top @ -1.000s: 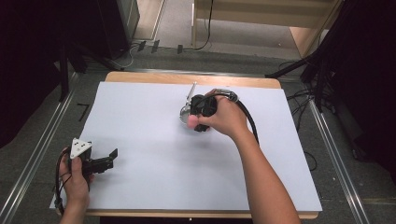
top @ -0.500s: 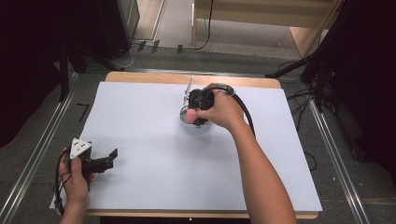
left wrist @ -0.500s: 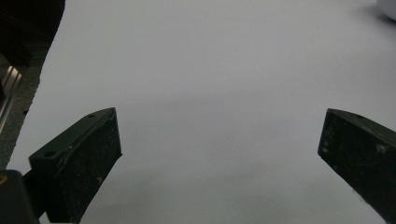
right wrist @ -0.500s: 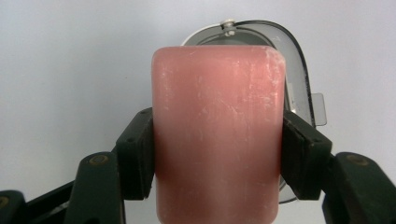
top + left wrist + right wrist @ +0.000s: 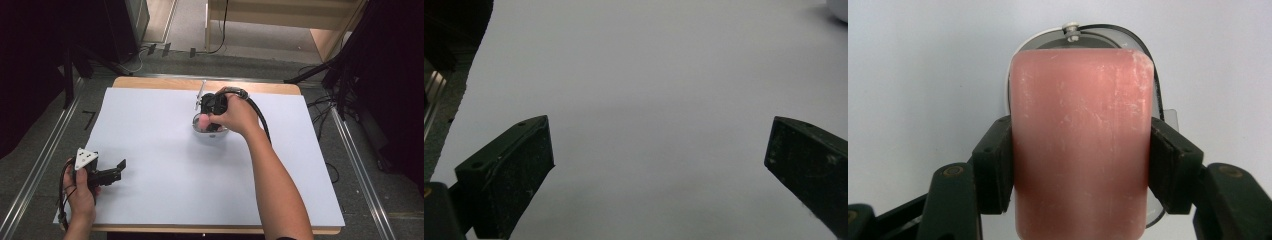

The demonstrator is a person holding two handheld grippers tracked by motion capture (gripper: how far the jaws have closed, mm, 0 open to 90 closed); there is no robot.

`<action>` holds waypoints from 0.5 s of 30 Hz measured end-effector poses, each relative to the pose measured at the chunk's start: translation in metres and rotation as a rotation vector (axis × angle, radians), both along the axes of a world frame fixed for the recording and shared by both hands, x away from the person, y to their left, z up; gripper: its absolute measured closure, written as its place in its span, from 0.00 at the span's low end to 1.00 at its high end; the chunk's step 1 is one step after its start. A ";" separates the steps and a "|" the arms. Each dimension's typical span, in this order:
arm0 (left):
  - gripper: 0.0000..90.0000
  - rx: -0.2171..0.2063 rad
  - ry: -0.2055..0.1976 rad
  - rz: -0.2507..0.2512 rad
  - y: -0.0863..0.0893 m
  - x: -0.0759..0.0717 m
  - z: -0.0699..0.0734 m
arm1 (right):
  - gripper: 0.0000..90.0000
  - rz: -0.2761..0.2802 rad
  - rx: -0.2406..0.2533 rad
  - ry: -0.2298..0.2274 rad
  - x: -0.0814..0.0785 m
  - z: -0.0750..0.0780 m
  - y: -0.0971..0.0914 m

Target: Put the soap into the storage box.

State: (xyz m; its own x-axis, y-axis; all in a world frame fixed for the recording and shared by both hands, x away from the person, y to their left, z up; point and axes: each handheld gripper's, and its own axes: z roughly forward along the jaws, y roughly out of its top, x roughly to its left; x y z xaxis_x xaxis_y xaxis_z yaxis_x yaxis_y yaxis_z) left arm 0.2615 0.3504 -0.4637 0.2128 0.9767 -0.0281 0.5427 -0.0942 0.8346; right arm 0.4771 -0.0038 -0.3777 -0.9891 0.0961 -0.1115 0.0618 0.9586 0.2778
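A pink, soap-like block [image 5: 1080, 140] is clamped between the two black jaws of my right gripper [image 5: 1080, 165], which is shut on it. In the high view that gripper [image 5: 210, 112] hovers over a small round metal dish [image 5: 212, 134] at the far middle of the white sheet. The pink block [image 5: 203, 120] shows just above the dish's bowl. A thin metal handle [image 5: 201, 91] points away from the dish. Behind the block, the dish's rim [image 5: 1143, 45] peeks out. My left gripper [image 5: 117, 170] rests near the front left, jaws wide apart over bare sheet [image 5: 659, 165].
A white sheet [image 5: 165, 175] covers the wooden table [image 5: 150, 82]. Metal rails [image 5: 40, 165] run along both sides. Black cables and dark stands lie on the floor beyond the far edge. The right gripper's cable [image 5: 257, 112] loops over the forearm.
My right gripper has shifted a little to the left with the pink block, coming over the metal dish. The left hand has stayed where it was.
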 end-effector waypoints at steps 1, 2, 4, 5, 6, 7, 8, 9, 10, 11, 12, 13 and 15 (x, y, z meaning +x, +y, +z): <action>0.00 0.000 0.000 0.000 0.000 0.000 0.000 | 0.43 0.000 0.000 0.000 0.000 0.000 0.000; 0.00 0.000 0.000 0.000 0.000 0.000 0.000 | 0.43 0.000 -0.002 0.002 0.001 0.000 0.000; 0.00 0.000 0.000 0.000 0.000 0.000 0.000 | 0.43 -0.011 -0.001 0.002 0.002 0.000 0.000; 0.00 0.000 0.000 0.000 0.000 0.000 0.000 | 0.43 -0.002 0.012 -0.005 0.004 0.000 -0.001; 0.00 0.000 0.000 0.000 0.000 0.000 0.000 | 0.43 -0.002 0.012 -0.005 0.004 0.000 -0.001; 0.00 0.000 0.000 0.000 0.000 0.000 0.000 | 0.43 -0.010 0.012 -0.001 0.005 0.000 -0.001; 0.00 -0.001 -0.001 -0.001 0.000 0.000 0.000 | 0.43 -0.013 0.006 0.002 0.005 -0.001 0.000; 0.00 -0.001 0.000 0.000 0.000 0.000 0.000 | 0.43 -0.003 0.008 -0.007 0.007 -0.001 0.000; 0.00 -0.001 0.000 0.000 0.000 0.000 0.000 | 0.43 -0.006 0.001 -0.004 0.007 -0.002 0.000; 0.00 0.000 0.000 0.000 0.000 0.000 0.000 | 0.43 -0.007 0.004 -0.005 0.007 -0.002 0.000; 0.00 -0.001 0.000 0.000 0.000 0.000 0.000 | 0.43 -0.008 -0.003 -0.004 0.007 -0.003 0.001; 0.00 -0.002 -0.001 -0.001 0.000 0.000 0.000 | 0.43 -0.017 -0.006 0.001 0.007 -0.003 0.001; 0.00 -0.001 0.000 0.000 0.000 0.000 0.000 | 0.43 0.000 0.005 -0.009 0.009 -0.004 0.002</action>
State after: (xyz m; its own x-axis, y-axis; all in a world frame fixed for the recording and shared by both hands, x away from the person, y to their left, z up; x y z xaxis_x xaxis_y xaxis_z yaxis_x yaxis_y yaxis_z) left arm 0.2615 0.3506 -0.4637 0.2126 0.9767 -0.0286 0.5425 -0.0936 0.8348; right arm 0.4857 -0.0023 -0.3813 -0.9880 0.0968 -0.1201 0.0593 0.9572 0.2833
